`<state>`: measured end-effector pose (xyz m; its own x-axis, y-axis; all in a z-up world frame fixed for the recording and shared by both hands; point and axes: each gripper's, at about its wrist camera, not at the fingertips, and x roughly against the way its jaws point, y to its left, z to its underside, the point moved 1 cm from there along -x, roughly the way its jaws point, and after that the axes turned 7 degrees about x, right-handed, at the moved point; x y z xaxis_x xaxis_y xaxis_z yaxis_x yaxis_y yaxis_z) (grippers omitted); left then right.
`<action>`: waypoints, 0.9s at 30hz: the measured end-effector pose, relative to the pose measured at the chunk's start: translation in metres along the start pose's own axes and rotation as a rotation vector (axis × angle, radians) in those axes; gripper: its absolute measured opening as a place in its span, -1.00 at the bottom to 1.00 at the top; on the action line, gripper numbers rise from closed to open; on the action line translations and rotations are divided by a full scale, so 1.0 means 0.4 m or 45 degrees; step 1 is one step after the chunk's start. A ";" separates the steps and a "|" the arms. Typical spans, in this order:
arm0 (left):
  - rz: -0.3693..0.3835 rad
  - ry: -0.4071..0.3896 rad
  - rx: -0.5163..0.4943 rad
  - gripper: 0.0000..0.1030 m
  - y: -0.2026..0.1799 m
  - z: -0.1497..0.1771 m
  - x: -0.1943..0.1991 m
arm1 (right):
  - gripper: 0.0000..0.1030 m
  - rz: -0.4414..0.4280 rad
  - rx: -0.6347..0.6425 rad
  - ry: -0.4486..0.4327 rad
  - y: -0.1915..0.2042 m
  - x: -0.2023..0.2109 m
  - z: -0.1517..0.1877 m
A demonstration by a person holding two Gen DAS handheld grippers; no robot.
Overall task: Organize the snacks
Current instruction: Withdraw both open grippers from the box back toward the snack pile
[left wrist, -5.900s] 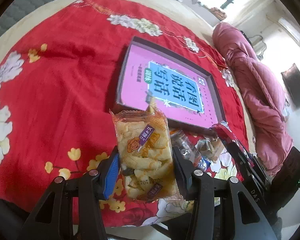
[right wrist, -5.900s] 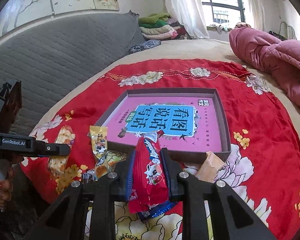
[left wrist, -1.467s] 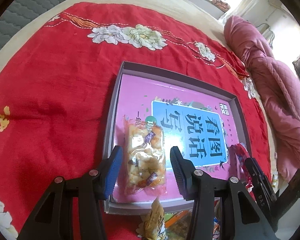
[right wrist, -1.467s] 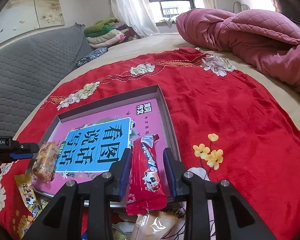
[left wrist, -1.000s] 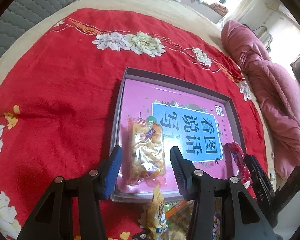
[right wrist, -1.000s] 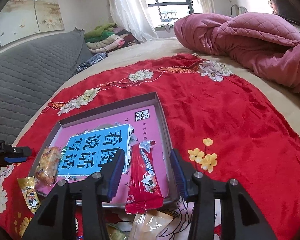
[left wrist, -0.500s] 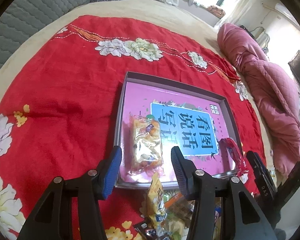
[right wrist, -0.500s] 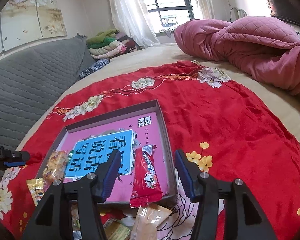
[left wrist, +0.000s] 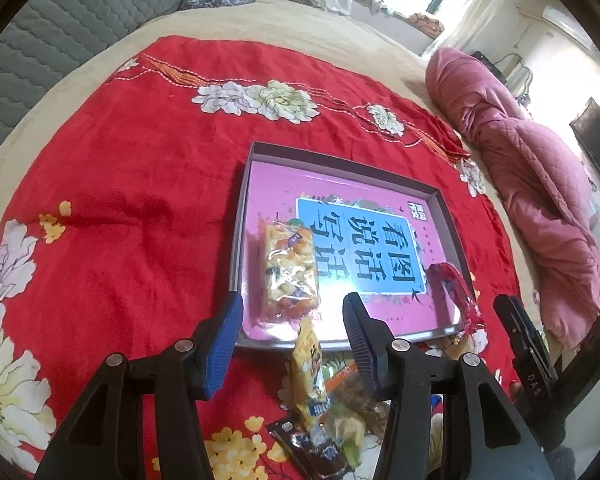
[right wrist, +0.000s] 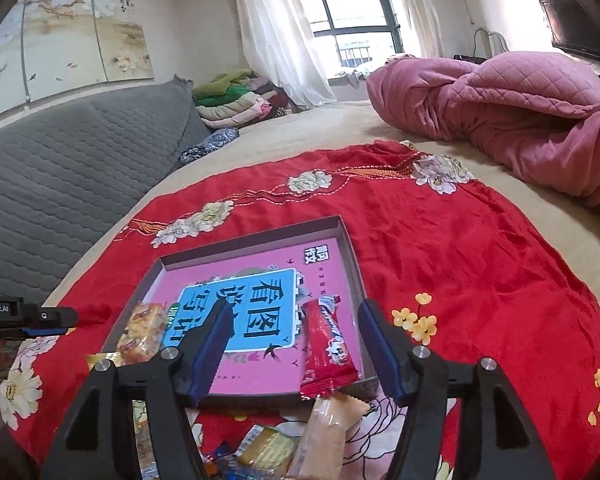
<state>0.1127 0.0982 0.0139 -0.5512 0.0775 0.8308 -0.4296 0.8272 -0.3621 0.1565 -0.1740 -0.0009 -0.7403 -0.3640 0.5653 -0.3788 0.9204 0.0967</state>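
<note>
Both claws empty: left claw (left wrist: 292,330) open, right claw (right wrist: 294,344) opening. Next, yellow snack packet (left wrist: 309,364): probably light, crinkly, slippery; best pinched mid-body.

Tray (left wrist: 240,240) on blanket (left wrist: 140,160). Cracker pack (left wrist: 286,268) in tray, left side. Wafer bar (right wrist: 328,348) in tray, right side. Loose snack pile (left wrist: 324,404) before tray.

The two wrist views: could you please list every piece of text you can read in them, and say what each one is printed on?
"看图说话写话": blue panel inside the box.
"DAS": right gripper, seen from the left wrist.
"nRobot.AI", cut off at the frame edge: left gripper, seen from the right wrist.
Red snack bar: white lettering, too blurred.
Clear snack bag: labels too small.
</note>
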 end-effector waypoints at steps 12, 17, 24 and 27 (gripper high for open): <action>0.002 0.013 -0.012 0.11 0.003 0.026 0.024 | 0.45 -0.075 -0.014 -0.005 0.039 0.054 -0.001; -0.002 0.015 -0.017 0.12 0.002 0.035 0.037 | 0.45 -0.089 -0.003 -0.001 0.057 0.074 0.003; -0.004 0.007 -0.032 0.13 -0.001 0.049 0.057 | 0.46 -0.097 0.003 0.009 0.069 0.105 0.012; 0.001 0.013 -0.038 0.13 -0.001 0.059 0.062 | 0.46 -0.100 0.002 0.019 0.072 0.123 0.020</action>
<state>0.0823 0.0866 0.0246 -0.5443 0.0833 0.8348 -0.4078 0.8433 -0.3500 0.1047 -0.1664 0.0231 -0.7001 -0.4326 0.5680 -0.4358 0.8891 0.1400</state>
